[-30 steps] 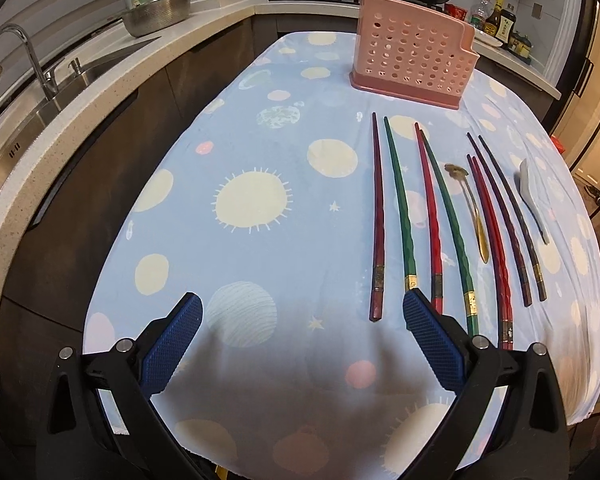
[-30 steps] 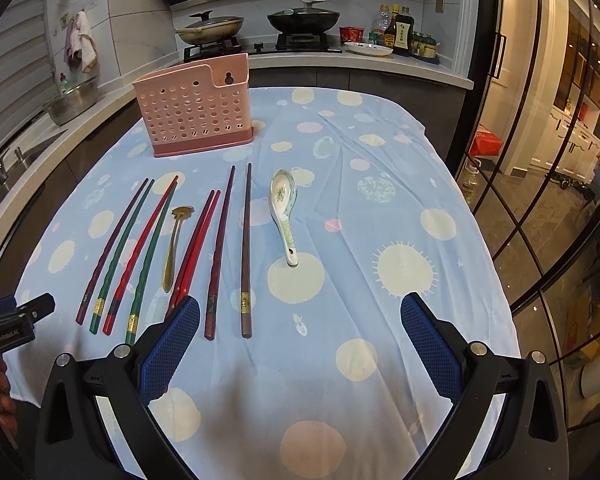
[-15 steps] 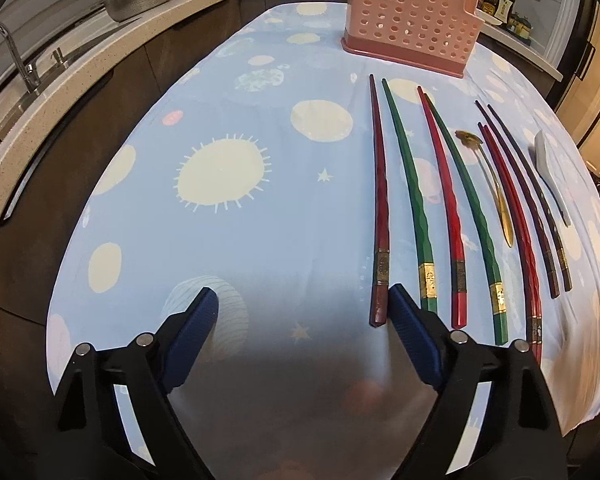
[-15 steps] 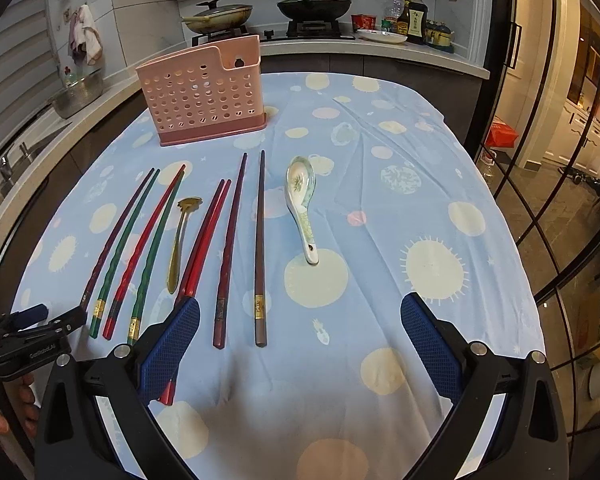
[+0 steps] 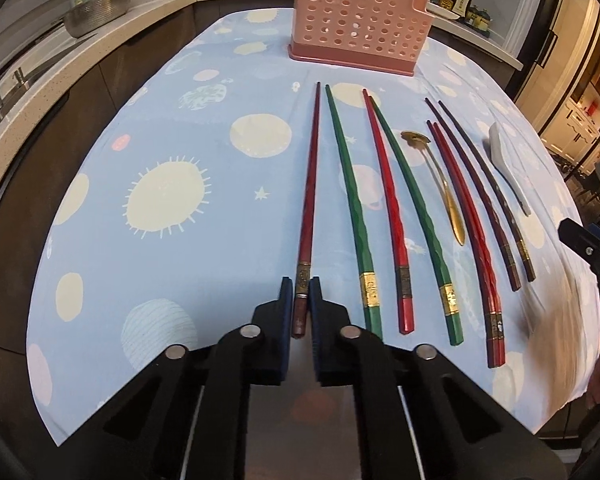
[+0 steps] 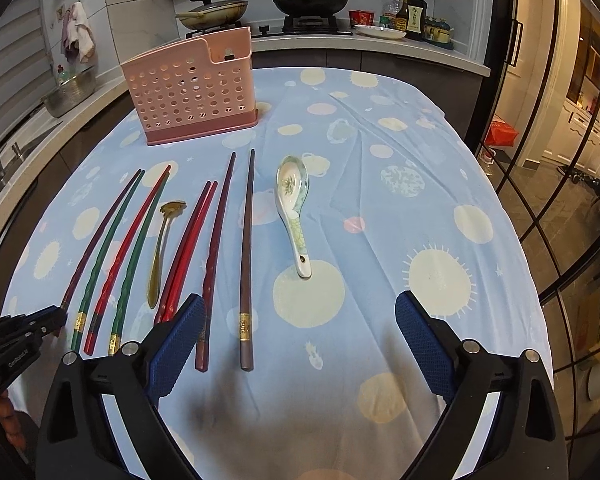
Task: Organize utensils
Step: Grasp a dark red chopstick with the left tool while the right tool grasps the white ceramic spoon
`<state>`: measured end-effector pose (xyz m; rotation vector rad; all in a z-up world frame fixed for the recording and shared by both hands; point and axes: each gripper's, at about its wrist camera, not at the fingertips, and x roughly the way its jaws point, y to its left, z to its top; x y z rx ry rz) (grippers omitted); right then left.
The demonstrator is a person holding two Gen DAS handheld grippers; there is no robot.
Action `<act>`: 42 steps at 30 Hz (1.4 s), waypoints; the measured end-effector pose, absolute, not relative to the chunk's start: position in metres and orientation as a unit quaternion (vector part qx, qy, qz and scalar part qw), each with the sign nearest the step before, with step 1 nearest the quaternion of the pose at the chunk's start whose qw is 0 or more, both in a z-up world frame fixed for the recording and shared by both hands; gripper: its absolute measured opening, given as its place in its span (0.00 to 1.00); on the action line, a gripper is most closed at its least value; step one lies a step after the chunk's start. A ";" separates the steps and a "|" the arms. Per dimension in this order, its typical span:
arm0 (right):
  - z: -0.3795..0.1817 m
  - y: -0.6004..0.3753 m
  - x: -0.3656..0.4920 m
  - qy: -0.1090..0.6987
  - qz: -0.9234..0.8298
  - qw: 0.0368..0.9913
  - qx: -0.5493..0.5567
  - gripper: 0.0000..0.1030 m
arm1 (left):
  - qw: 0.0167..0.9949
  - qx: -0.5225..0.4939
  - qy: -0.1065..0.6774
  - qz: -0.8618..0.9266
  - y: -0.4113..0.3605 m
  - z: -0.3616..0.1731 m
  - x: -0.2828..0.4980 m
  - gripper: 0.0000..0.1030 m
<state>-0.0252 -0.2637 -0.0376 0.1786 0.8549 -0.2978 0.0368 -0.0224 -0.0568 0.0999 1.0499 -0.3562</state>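
Several chopsticks lie side by side on the blue tablecloth, together with a gold spoon and a white ceramic spoon. A pink perforated utensil holder stands upright beyond them. My left gripper is closing, and its pads squeeze the near end of the leftmost dark red chopstick, which still rests on the cloth. My right gripper stands wide above the cloth, its jaws just starting to close. The ends of a brown chopstick and a dark red chopstick lie between its fingers, untouched.
A counter with a sink and a metal bowl runs along the left. Pans on a stove and bottles stand behind the table. A glass partition is on the right. The cloth's near edge hangs below both grippers.
The left gripper came down toward the leftmost chopstick and its jaws went from wide open to closed on that chopstick's end. The right gripper sank nearer the chopstick ends.
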 end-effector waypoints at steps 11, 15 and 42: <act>-0.051 -0.284 0.015 0.424 -0.119 0.891 0.110 0.39 | 0.858 0.041 0.485 -0.165 -0.025 -0.042 0.053 0.07; -0.061 -0.280 0.028 0.434 -0.108 0.889 0.100 0.26 | 0.858 0.041 0.488 -0.157 -0.024 -0.044 0.060 0.07; -0.077 -0.278 0.044 0.439 -0.104 0.890 0.060 0.28 | 0.850 0.036 0.501 -0.161 -0.026 -0.054 0.067 0.07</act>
